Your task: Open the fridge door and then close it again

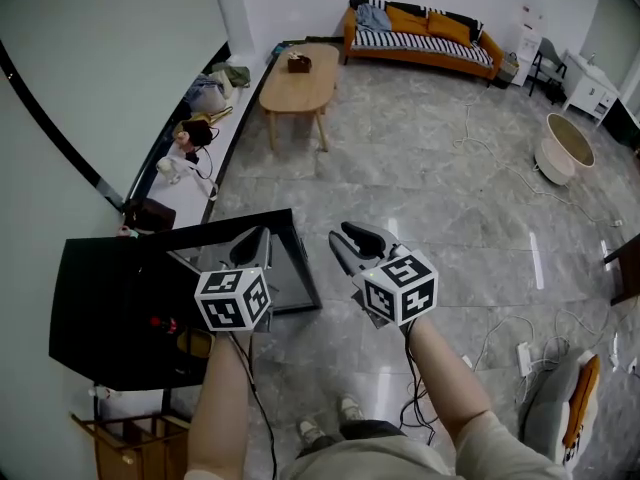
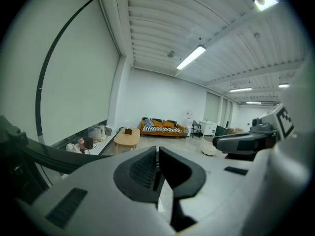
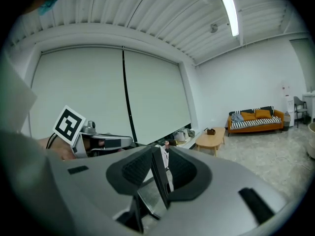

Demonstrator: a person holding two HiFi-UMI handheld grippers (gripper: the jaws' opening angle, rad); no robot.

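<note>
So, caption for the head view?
Left gripper and right gripper held beside a black fridge, sofa across the room.

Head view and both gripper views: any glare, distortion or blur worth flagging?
Head view: sharp and evenly lit, with pale streaks of glare on the polished floor. Left gripper view: strong fisheye bend, black corners, ceiling lamp bright. Right gripper view: same bend and dark corners, ceiling lamp blown white.

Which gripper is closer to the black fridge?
Left. The left gripper hangs right above the fridge; the right gripper is off to its right side, over the floor.
</note>
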